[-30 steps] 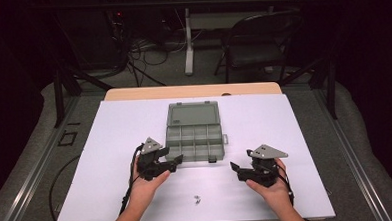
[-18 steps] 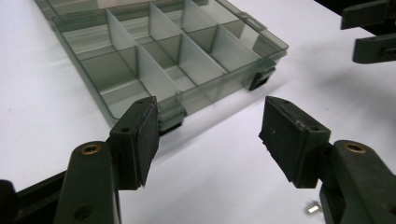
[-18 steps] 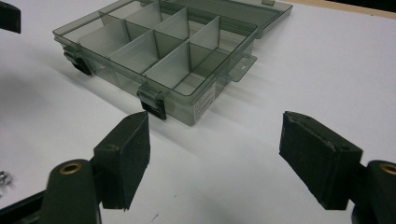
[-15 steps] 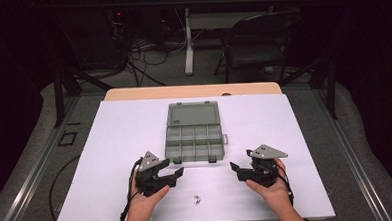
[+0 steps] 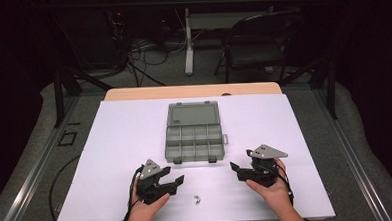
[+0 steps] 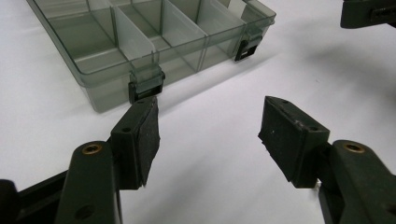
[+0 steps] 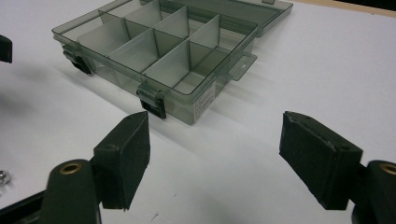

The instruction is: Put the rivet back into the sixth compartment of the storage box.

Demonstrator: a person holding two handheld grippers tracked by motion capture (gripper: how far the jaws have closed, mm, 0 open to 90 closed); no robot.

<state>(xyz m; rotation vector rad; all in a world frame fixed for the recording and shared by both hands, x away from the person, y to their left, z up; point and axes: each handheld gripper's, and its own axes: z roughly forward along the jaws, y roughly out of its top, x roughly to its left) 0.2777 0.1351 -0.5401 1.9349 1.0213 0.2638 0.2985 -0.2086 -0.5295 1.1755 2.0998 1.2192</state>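
A smoky clear compartment box lies open in the middle of the white table, with its lid folded flat behind it. Its compartments look empty in both gripper views. My left gripper rests near the table's front edge, left of centre, open with nothing between its jaws. It points at the box's front latches. My right gripper sits to the box's front right, also open and empty. Some small metal hardware lies on the table between the two grippers.
The white table top has free room on both sides of the box. A wooden strip borders the far edge. A folding chair and cables stand on the floor beyond. A small nut shows at the right gripper view's left edge.
My left gripper has drawn back from the box's front left corner toward the near edge of the table. The right gripper has stayed in place.
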